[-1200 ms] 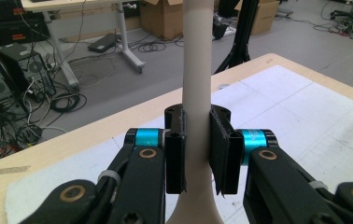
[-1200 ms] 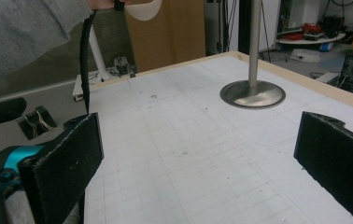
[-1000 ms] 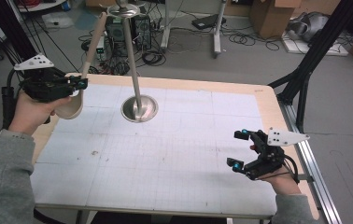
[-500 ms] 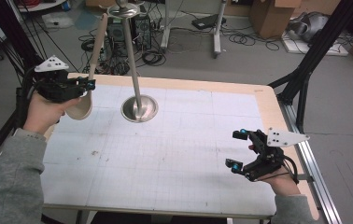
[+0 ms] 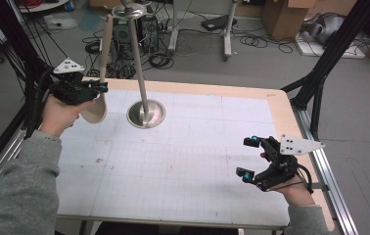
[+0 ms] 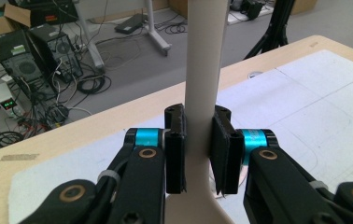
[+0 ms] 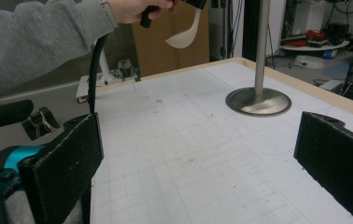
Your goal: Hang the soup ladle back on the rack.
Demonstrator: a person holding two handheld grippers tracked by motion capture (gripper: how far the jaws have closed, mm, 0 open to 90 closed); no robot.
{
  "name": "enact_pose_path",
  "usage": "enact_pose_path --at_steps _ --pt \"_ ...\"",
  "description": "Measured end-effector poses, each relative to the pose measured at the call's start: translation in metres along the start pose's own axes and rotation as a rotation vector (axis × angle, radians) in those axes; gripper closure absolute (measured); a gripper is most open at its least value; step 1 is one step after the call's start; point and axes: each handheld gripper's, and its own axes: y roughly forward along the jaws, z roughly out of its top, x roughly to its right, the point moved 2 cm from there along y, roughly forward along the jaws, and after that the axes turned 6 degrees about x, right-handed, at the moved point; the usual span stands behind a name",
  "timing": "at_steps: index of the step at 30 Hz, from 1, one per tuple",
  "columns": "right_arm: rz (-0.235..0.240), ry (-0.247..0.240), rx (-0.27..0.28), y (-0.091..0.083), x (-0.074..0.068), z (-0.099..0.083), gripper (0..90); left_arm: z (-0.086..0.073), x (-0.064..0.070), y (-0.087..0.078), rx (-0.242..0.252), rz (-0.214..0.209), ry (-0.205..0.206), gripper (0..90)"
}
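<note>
Right tool nearest, held low over the near right part of the table, jaws spread wide with nothing between them; in the right gripper view its two black pads frame bare gridded mat. Mid-table is white sheet with faint marks. Farther off, left of centre, a metal stand sits on a round polished base, its thin pole rising upright toward a cap at the top of the high view. Just beside that base, on the left, the left tool is clenched on a beige spoon. The spoon stands handle up, bowl down, lifted clear of the table as the right gripper view shows; its long handle runs up alongside the pole, near but apart from it as far as can be told. In the left gripper view the pads pinch the flat handle low down, just above where it widens into the bowl. Judgement on handling: looks like a light, one-piece spoon, plastic or similar, stiff enough not to flex in the grip, with a smooth matt face that could slide or pivot between flat pads if knocked. A hold near the bowl keeps the weight close but leaves a long lever above; any brush of the handle tip against the pole may twist it. Beyond the table edge: floor cables, computer cases, cardboard boxes.
</note>
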Motion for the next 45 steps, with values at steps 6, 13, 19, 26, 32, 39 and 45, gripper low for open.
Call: enact_pose_path --at_steps 6,13,19,26,32,39,45 --pt "0.002 0.006 0.003 -0.001 0.000 0.000 0.1 0.000 0.002 0.010 -0.004 0.005 -0.014 76.9" --pt "0.000 0.009 0.006 0.000 0.000 0.000 0.1 -0.001 0.003 0.016 0.002 0.003 -0.025 76.8" --pt "0.006 0.002 0.001 0.002 -0.001 0.000 0.0 -0.001 -0.001 0.018 0.027 0.012 -0.029 63.8" --pt "-0.002 0.007 0.004 -0.001 0.002 -0.001 0.1 0.000 0.000 0.007 0.062 -0.045 0.071 40.9" --pt "-0.003 0.004 0.002 -0.001 0.002 -0.002 0.0 0.002 0.005 -0.003 0.094 -0.086 0.130 29.1" --pt "-0.005 0.006 -0.001 0.000 0.003 -0.003 0.1 0.005 0.007 -0.013 0.140 -0.113 0.123 10.1" --pt "-0.005 0.012 -0.006 -0.001 0.003 -0.003 0.1 0.003 0.004 -0.018 0.125 -0.170 0.102 5.3"
